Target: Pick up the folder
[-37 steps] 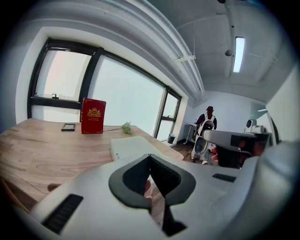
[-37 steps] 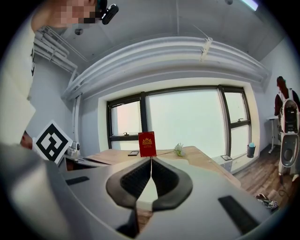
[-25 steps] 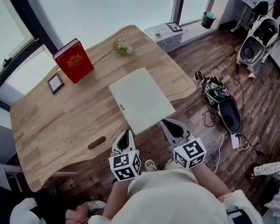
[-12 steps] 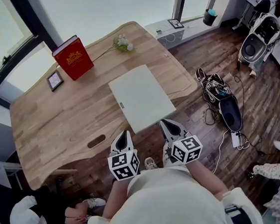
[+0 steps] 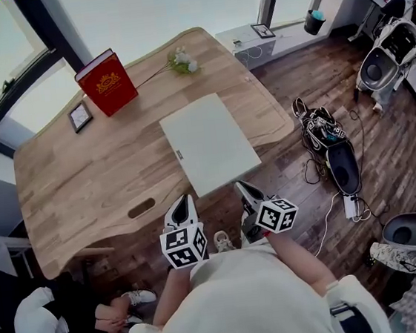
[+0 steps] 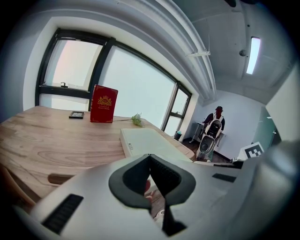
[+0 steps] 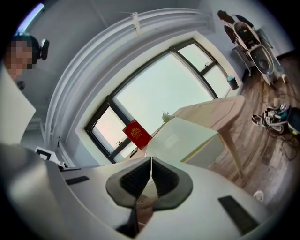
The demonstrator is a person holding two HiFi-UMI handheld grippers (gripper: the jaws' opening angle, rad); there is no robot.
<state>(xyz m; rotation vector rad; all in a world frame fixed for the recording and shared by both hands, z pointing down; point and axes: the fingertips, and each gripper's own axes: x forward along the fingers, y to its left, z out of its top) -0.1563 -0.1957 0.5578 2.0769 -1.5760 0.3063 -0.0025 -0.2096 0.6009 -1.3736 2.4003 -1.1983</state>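
Progress: nil yet | flat pale-green folder (image 5: 209, 144) untouched on wooden tabletop (image 5: 82, 176) at 12 o'clock | left tongs (image 5: 183, 201), right tongs (image 5: 240, 188) closed, empty

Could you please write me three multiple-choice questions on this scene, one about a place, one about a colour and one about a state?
1. Where does the folder lie?
A. on the floor
B. flat on the table, near its front edge
C. leaning against the window

2. What colour is the standing book?
A. blue
B. green
C. red

3. How are the right tongs?
A. shut, holding nothing
B. shut on the folder
C. wide open

Answers:
1 B: the head view shows it lying flat on the wood by the near edge.
2 C: its cover is red with a gold emblem.
3 A: the right gripper view shows the jaws together, with the folder ahead and untouched.
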